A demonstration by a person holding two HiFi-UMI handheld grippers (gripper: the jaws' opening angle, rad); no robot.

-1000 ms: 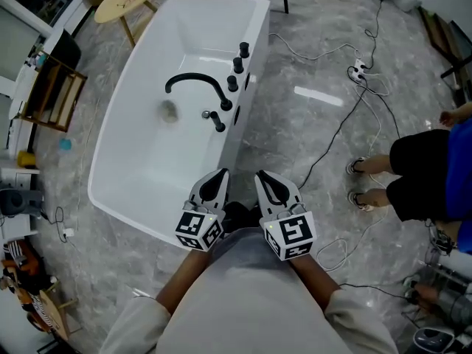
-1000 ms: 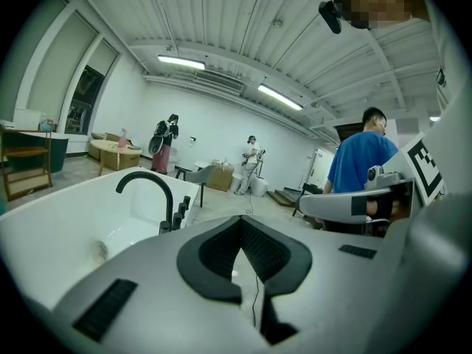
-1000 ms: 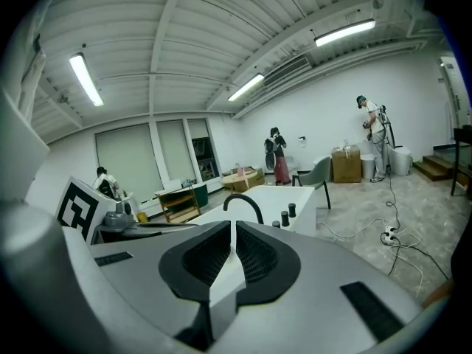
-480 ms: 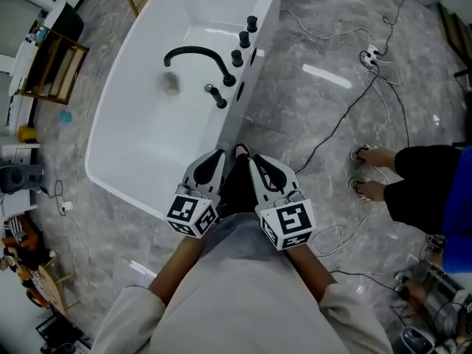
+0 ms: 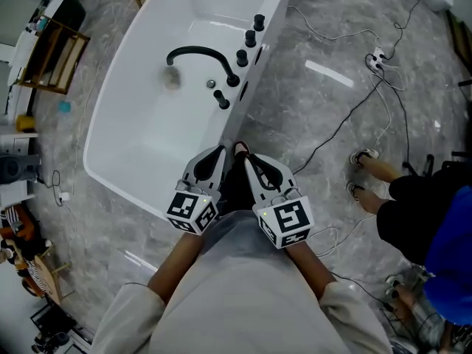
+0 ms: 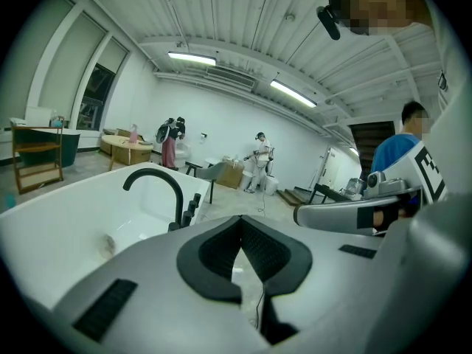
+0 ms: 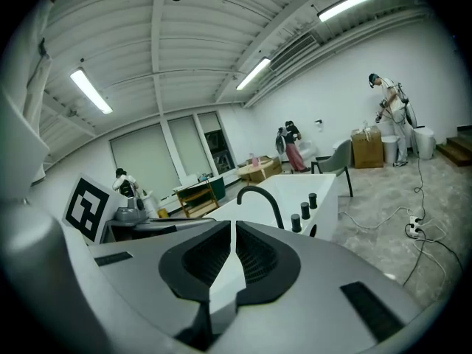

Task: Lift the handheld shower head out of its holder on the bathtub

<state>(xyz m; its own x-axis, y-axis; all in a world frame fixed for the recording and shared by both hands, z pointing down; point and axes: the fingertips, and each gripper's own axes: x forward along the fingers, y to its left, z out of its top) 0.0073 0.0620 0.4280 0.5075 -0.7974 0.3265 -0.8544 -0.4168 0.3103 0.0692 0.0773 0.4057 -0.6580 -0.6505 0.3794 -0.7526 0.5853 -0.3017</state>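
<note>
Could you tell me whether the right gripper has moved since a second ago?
Yes. Against the bathtub, the right gripper has shifted left, toward its side wall and the left gripper.

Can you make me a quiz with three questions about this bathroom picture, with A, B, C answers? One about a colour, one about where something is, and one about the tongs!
1. What colour is the big oblong bathtub?
A) blue B) white C) black
2. Where does the curved black metal tap stand?
A) on the tub's rim B) on the floor C) on a chair
3. How are the left tongs?
A) wide open B) holding the shower head C) shut, nothing in them

Answers: 1 B, it is white all over. 2 A, its base sits on the rim and it arches over the tub. 3 C, the pads meet with nothing between.
</note>
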